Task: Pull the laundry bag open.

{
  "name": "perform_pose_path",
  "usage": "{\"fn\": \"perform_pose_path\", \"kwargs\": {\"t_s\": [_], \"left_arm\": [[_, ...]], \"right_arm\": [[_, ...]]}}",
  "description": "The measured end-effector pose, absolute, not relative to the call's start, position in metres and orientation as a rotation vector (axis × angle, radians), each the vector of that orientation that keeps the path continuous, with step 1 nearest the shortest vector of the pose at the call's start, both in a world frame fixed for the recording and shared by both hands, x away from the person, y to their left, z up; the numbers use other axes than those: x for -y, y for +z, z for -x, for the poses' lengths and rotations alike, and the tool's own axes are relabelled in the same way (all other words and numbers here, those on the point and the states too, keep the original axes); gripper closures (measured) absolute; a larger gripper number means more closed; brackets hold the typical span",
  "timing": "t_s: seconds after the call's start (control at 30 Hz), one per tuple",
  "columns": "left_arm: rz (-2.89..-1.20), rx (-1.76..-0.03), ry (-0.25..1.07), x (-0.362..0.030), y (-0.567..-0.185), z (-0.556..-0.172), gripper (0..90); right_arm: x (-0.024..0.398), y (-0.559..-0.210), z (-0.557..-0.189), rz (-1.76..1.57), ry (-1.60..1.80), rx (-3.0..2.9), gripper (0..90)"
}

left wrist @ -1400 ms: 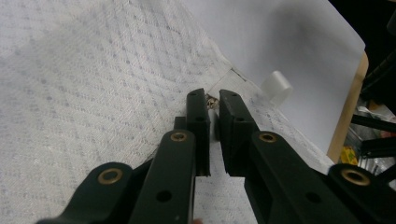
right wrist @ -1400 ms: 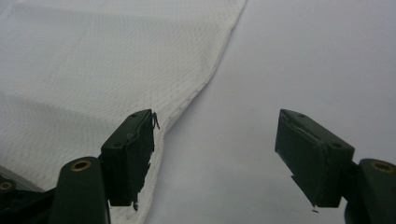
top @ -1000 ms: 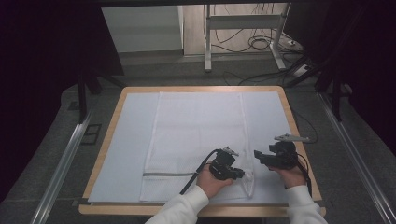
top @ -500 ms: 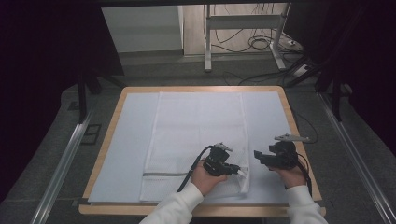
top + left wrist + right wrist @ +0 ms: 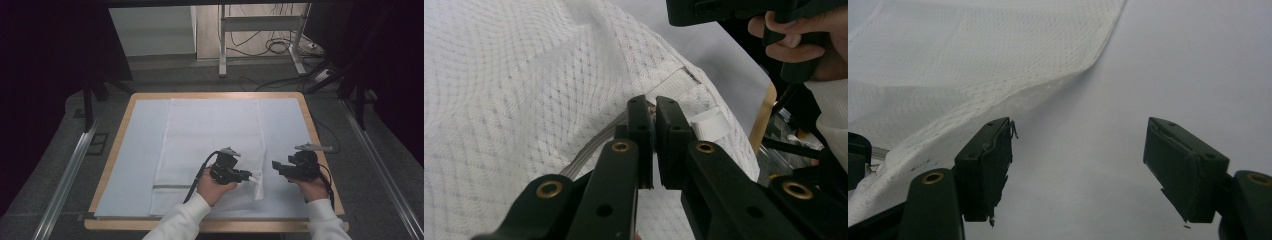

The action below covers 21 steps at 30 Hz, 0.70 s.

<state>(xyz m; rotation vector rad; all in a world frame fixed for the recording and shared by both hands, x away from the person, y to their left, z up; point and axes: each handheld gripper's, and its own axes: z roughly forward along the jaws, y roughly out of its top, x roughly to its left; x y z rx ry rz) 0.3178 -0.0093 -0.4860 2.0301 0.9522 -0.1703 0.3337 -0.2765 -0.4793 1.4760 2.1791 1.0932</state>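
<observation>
One mesh cloth [image 5: 210,145] corner, clamped in left tool [image 5: 248,176]

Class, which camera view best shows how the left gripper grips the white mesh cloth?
The left gripper view: its closed jaws pinch the hemmed corner of the white mesh cloth up close. The high view shows the left gripper at the lifted corner, small. The right gripper view shows the raised cloth edge beyond the open right gripper.

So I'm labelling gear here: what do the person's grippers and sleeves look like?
Both the left gripper and right gripper are black with blocky jaws and brass-coloured rivets. Each carries a grey three-cornered plate and trails a black cable. The sleeves are white.
</observation>
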Motion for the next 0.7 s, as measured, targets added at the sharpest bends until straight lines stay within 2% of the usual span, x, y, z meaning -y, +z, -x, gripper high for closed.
{"fn": "perform_pose_path", "kwargs": {"t_s": [0.7], "left_arm": [[-2.050,-0.943,-0.165,0.017,-0.492,-0.312,86.8]], "right_arm": [[0.250,-0.481,-0.336,-1.589,1.199,-2.315,25.9]]}}
